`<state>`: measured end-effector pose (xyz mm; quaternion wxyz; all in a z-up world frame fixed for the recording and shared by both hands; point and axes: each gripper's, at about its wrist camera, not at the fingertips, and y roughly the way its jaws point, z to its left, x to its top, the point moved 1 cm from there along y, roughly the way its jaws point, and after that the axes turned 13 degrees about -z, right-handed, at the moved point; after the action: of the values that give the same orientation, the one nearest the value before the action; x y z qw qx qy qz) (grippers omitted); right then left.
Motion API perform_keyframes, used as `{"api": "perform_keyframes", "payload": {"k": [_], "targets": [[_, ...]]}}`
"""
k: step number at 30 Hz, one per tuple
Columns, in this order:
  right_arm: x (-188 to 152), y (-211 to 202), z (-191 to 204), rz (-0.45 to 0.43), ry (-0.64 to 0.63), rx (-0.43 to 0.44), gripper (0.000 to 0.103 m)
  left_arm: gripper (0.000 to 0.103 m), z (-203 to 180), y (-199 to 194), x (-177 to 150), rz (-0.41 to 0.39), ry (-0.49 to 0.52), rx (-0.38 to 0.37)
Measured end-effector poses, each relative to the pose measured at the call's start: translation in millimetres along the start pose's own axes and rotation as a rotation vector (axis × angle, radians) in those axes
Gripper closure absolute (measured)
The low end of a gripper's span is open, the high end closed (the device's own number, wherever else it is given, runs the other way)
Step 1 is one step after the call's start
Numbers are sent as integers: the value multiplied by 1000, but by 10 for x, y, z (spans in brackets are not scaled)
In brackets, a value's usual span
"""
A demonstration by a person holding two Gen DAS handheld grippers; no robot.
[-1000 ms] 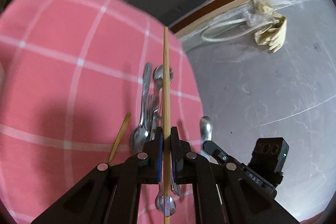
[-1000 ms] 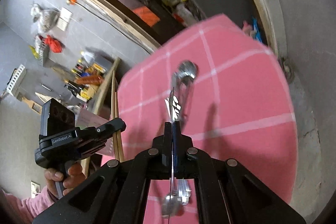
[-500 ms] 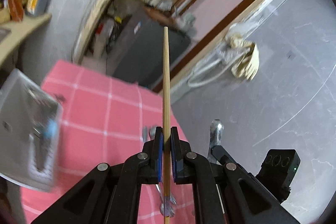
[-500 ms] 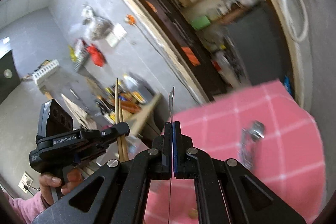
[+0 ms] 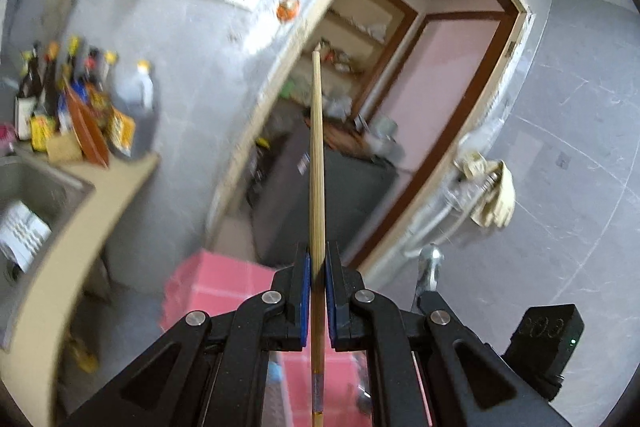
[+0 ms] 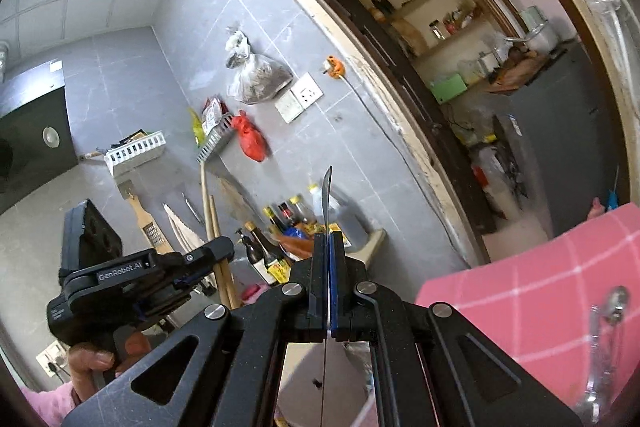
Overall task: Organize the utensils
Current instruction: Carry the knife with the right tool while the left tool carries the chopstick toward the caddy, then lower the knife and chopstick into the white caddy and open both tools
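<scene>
A grey-tiled kitchen lay ahead, with bottles point(image 5: 80, 99) crowding a worktop point(image 5: 80, 211) by a doorway. The left tool point(image 5: 318, 281) was clamped on a wooden chopstick point(image 5: 317, 155) jutting far forward; the right tool point(image 6: 328, 279) pinched a thin metal utensil point(image 6: 327, 199) edge-on — which kind, I could not tell. More cutlery point(image 6: 608, 311) lay on the pink checked cloth point(image 6: 532, 291). Such slim, smooth pieces could probably pivot or slide free in a quick swing.

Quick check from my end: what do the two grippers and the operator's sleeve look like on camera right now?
Both are matte black linkage frames with silver round pivot bolts and blue pads lining the fingers: left gripper, right gripper. In the right wrist view the left one's black handle bears white "GenRobot.AI" lettering, and a pink sleeve shows below it. No cables are visible.
</scene>
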<state>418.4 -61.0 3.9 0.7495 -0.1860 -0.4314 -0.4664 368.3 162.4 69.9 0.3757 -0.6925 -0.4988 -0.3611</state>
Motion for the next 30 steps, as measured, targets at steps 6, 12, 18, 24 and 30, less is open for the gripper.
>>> {"api": "perform_keyframes", "payload": {"k": [6,12,18,24,30], "targets": [[-347,241,18,0,-42,-6,101,96,129,89,-79,-91,76,17],[-632,295,-34,42,-94,-6,101,96,272,154,-321,-128,129,4],[-756,274,-78,87,-124,7,101,96,356,165,-588,-101,150,-28],[-828,231,-142,121,-131,19,101,96,430,127,-766,-75,164,-30],[-861,163,-145,164,-136,19,100,96,480,77,-838,-26,139,-31]]}}
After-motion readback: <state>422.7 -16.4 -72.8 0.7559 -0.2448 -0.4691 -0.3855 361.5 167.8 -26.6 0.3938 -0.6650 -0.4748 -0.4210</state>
